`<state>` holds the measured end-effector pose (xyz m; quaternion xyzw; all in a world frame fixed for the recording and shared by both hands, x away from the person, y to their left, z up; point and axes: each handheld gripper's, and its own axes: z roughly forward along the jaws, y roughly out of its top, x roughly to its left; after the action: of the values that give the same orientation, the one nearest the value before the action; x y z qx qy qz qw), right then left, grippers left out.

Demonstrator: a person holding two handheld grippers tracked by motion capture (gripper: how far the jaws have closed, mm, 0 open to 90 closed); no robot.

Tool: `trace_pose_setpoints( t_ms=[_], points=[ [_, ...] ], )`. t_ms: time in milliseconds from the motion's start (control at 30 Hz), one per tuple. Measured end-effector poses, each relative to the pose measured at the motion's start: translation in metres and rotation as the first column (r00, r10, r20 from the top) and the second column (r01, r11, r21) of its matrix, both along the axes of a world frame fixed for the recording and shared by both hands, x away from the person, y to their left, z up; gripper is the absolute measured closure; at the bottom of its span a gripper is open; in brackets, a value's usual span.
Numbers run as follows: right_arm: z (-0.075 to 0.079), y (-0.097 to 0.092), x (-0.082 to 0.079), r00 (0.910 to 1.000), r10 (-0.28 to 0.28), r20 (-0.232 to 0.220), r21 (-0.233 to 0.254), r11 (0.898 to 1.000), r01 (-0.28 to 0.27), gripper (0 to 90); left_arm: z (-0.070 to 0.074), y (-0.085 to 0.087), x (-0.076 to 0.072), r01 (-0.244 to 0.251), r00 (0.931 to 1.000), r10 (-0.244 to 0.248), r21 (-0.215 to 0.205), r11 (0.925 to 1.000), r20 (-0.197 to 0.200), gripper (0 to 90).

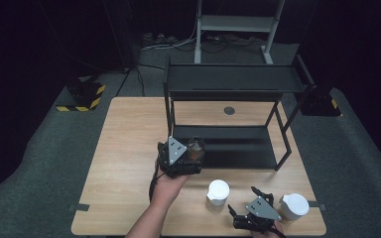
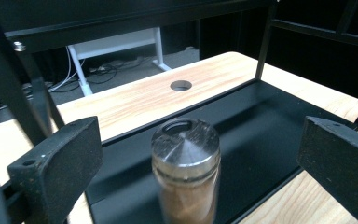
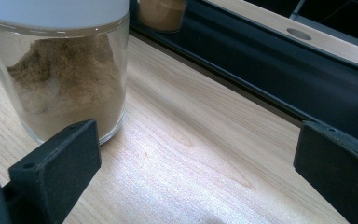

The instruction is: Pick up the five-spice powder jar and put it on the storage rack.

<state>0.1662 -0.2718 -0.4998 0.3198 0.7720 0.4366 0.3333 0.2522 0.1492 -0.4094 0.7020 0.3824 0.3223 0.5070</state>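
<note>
The left gripper (image 2: 186,158) has its black fingers (image 2: 56,168) spread as wide as they go, and they hold nothing: a metal-capped glass spice jar of brown powder (image 2: 185,172) stands upright in the gap between them, clear of both pads. That jar sits on the bottom shelf of the black metal two-tier rack (image 2: 261,121), near the shelf's front left corner; in the high view the left gripper (image 1: 181,156) covers most of it, with the person's hand (image 1: 167,187) just behind. The right gripper (image 3: 191,177) also stands wide open with nothing gripped, its fingers (image 3: 58,163) over bare wood; a white-lidded glass jar of tan powder (image 3: 70,79) stands just beyond its left finger, and whether the pad touches the glass cannot be told. In the high view this right gripper (image 1: 258,210) lies in front of the rack, at the near right edge of the light wooden surface (image 1: 124,163), between two white-lidded jars: one (image 1: 218,192) in front of the rack's middle, the other (image 1: 294,206) in front of its right end. The rack (image 1: 228,79) stands on the far half of the surface, and a round grommet hole (image 1: 229,110) shows behind its lower shelf. Behind the rack the room is dark, with grey carpet (image 1: 44,144), a white frame stand (image 1: 233,25) with cables at its foot, and a black-and-yellow striped block (image 1: 82,96) off to the rack's left.
</note>
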Motion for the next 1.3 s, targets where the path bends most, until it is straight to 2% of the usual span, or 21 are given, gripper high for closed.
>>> trace_pose_setpoints(
  t_ms=[400, 567, 733, 1000, 1300],
  points=[
    [0.0, 0.001, 0.0, 1.0, -0.002, 0.0, -0.002, 1.0, 0.002, 0.1, -0.004, 0.02, -0.025, -0.016, 0.9998, 0.016, 0.005, 0.9999, 0.016, 0.4],
    [0.0, 0.0, 0.0, 1.0, -0.002, 0.0, -0.001, 1.0, 0.002, 0.1, -0.012, 0.029, -0.037, -0.019, 0.9996, 0.019, -0.001, 0.9998, 0.02, 0.4],
    [0.0, 0.001, 0.0, 1.0, -0.002, -0.001, -0.003, 1.0, 0.002, 0.1, -0.023, 0.038, -0.048, -0.021, 0.9995, 0.021, 0.022, 0.9995, 0.024, 0.4],
    [0.001, 0.002, 0.0, 1.0, -0.003, -0.002, -0.007, 1.0, 0.003, 0.1, -0.043, 0.05, -0.062, -0.024, 0.9997, 0.024, 0.03, 0.9993, 0.006, 0.4],
    [0.001, 0.003, -0.001, 1.0, -0.004, 0.001, -0.015, 1.0, 0.004, 0.1, -0.071, 0.057, -0.076, -0.017, 0.9981, 0.021, 0.066, 0.9977, -0.058, 0.3]
  ],
)
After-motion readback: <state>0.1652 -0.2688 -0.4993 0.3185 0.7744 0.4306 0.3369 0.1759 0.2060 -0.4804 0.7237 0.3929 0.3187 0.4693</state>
